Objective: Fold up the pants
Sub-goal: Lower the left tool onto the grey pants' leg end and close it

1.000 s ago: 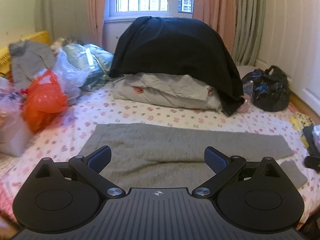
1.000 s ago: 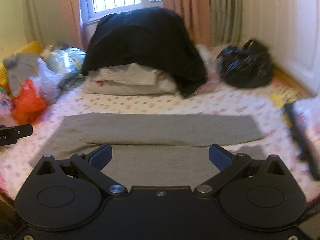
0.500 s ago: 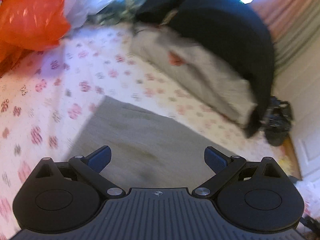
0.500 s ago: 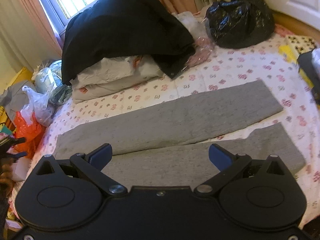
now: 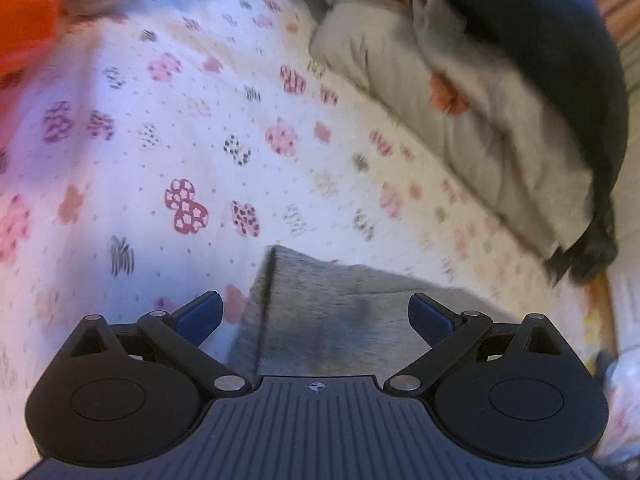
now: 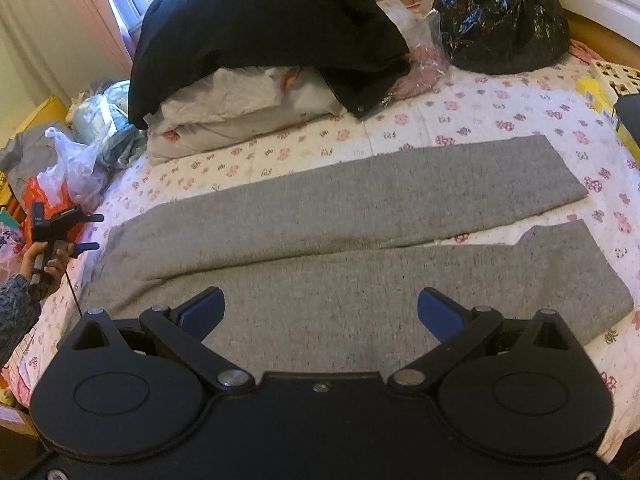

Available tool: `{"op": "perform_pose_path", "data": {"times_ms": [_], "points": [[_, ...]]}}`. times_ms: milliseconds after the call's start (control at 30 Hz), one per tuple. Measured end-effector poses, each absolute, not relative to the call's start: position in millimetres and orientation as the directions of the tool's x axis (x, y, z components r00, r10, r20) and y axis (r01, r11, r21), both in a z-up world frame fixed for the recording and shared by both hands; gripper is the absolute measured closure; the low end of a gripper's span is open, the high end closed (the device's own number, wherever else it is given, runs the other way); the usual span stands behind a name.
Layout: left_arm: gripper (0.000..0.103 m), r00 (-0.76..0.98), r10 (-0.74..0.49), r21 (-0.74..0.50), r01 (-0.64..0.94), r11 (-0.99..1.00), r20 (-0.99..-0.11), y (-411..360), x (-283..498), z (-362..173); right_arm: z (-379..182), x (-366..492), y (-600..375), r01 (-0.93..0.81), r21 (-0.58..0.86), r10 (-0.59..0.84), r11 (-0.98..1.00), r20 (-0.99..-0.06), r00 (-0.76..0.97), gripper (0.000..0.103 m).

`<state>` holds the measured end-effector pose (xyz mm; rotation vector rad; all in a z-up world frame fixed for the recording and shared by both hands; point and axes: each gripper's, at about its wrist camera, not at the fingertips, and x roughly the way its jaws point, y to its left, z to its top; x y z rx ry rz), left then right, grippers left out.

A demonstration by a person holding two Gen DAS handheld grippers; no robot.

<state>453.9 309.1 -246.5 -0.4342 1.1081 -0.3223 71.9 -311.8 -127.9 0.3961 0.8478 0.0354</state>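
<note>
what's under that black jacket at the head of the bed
The black jacket is draped over a stack of pale folded bedding, whose front edges show below it. The top of the stack is covered, so anything else underneath cannot be seen.

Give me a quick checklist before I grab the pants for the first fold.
1. Left gripper open: ok, jaws spread wide, nothing between them.
2. Right gripper open: ok, empty.
3. Gray pants laid flat on the bed: ok, both legs spread side by side, split apart at the cuffs.
4. Left gripper at the waistband corner: ok, corner lies just ahead between the fingers, not yet gripped.
5. Right gripper lined up on a cuff: not ok, it hovers over mid-leg.
6. Fabric contact height: cannot tell.
</note>
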Motion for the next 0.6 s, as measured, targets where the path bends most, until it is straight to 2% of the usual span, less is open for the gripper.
{"op": "perform_pose_path", "data": {"times_ms": [100, 333, 467, 533, 567, 600], "points": [[0.003, 0.419, -0.473, -0.48, 0.098, 0.872, -0.775, 312.2, 460.5, -250.8, -132.5, 76.3, -310.2, 0.129, 0.358, 0.191, 0.925, -0.73, 0.656, 0.0], [0.002, 0.296, -0.669, -0.643, 0.196, 0.741, -0.681, 312.3, 471.8, -259.6, -146.8, 85.9, -300.1, 0.138, 0.362, 0.2, 0.922, -0.748, 0.632, 0.0], [0.003, 0.247, -0.725, -0.692, 0.22, 0.688, -0.643, 304.5, 476.2, -262.8, -158.2, 90.0, -291.5, 0.141, 0.373, 0.216, 0.917, -0.761, 0.612, 0.0], [0.013, 0.251, -0.736, -0.707, 0.209, 0.676, -0.629, 306.3, 477.9, -264.4, -160.8, 90.4, -286.8, 0.134, 0.371, 0.221, 0.919, -0.766, 0.604, 0.0], [0.028, 0.259, -0.73, -0.703, 0.203, 0.681, -0.633, 308.3, 477.9, -264.5, -161.4, 90.4, -284.8, 0.129, 0.371, 0.225, 0.92, -0.767, 0.601, 0.0], [0.048, 0.261, -0.723, -0.699, 0.195, 0.688, -0.64, 308.6, 479.6, -266.5, -162.0, 90.3, -283.4, 0.126, 0.37, 0.227, 0.92, -0.768, 0.599, 0.0]]}}
